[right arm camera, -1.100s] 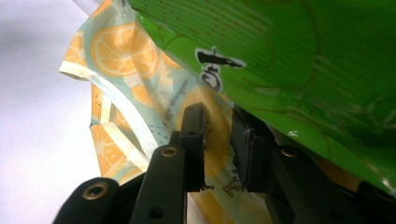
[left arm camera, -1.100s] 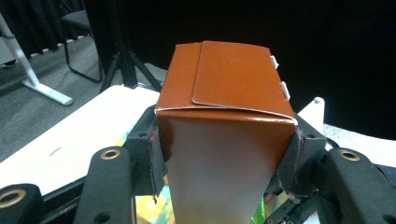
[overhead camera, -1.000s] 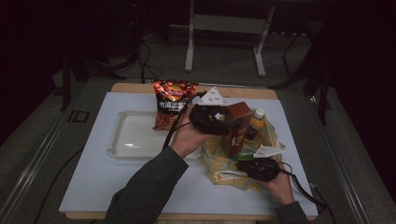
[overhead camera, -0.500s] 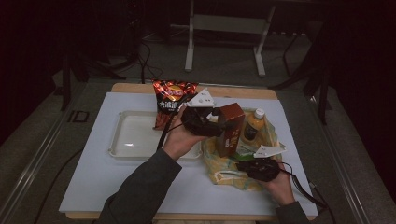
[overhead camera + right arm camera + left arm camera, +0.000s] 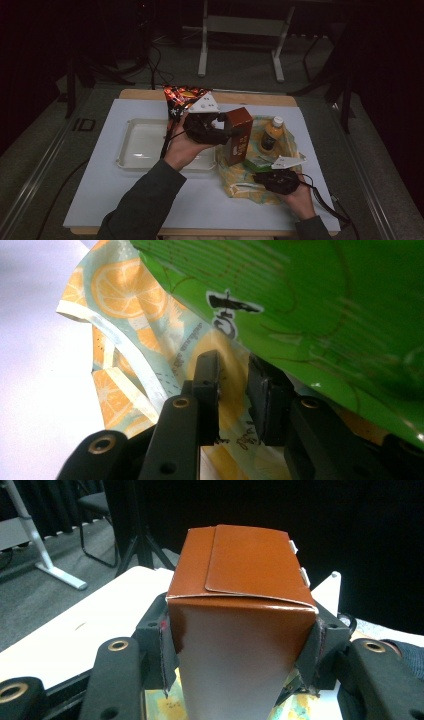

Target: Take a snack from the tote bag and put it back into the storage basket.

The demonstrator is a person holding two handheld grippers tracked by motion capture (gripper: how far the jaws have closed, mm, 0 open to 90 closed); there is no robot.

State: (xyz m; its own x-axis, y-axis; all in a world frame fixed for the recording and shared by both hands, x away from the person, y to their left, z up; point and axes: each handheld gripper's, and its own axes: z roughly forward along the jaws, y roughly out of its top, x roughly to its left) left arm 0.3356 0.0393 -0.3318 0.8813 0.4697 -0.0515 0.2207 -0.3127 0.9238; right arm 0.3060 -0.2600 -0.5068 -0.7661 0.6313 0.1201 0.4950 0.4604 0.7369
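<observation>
The left claw (image 5: 227, 131) is clamped on both sides of the brown box (image 5: 237, 134), holding it upright above the counter (image 5: 125, 200), between the tray (image 5: 137, 145) and the bottle (image 5: 270, 134). The right claw (image 5: 232, 390) pinches the orange-print bag (image 5: 240, 177), low beside the green packet (image 5: 320, 305).

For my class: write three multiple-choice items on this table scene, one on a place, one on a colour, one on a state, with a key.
1. Where does the orange-capped bottle stand?
A. on the orange-print bag
B. in the white tray
C. on the floor

2. What colour is the box?
A. blue
B. brown
C. white

3. What is the left claw doing?
A. hanging open
B. clamping the box
C. clamping the bottle

Key: 1 A, the high view shows it on the print; 2 B, brown top and side; 3 B, both jaws press the box's sides.
</observation>
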